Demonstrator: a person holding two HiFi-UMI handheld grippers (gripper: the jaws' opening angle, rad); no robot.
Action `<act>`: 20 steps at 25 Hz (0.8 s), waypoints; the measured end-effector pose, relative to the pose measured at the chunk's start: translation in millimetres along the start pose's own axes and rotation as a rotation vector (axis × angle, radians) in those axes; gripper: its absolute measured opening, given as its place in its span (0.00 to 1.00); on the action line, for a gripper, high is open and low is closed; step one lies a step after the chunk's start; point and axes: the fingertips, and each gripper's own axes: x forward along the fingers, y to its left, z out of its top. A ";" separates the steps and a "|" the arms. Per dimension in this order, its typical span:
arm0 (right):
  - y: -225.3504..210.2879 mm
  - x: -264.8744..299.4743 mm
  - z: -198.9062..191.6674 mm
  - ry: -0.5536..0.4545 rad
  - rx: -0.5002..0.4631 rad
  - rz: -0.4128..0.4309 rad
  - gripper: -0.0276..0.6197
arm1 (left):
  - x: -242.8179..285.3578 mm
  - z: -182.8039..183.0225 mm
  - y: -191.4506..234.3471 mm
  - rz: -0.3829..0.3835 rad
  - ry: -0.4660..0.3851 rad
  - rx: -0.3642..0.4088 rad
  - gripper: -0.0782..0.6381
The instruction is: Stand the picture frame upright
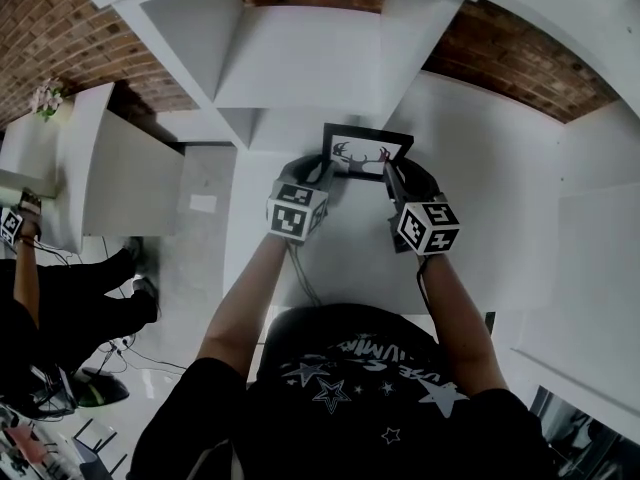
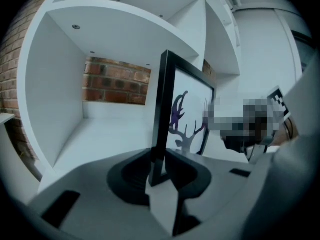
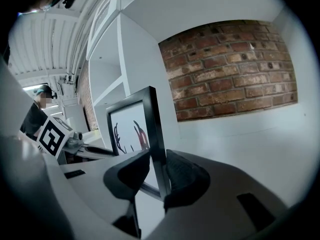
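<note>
Two grippers on picture frame [image 1: 365,151]. L gripper [image 2: 159,173]: jaws narrow, pinching frame's left edge nr bottom. R gripper [image 3: 156,176]: jaws likewise clamped on right edge. Frame upright, antler print [image 2: 186,121] facing person [image 1: 340,388], over white surface [image 1: 350,253], just in front of shelf unit [image 1: 300,68]. Contact w/ surface: can't tell.

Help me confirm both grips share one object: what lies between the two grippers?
Only the picture frame spans that gap, as the head view shows. The left gripper and right gripper each clamp one side edge.
</note>
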 end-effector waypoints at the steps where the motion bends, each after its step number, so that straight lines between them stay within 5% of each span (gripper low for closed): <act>1: -0.1 0.8 -0.7 0.001 0.001 -0.002 0.20 | -0.1 0.4 0.8 0.003 0.001 0.002 0.23; 20: 4.4 4.9 -9.5 0.033 -0.011 0.004 0.27 | 4.4 -7.8 -0.3 -0.032 0.005 -0.021 0.30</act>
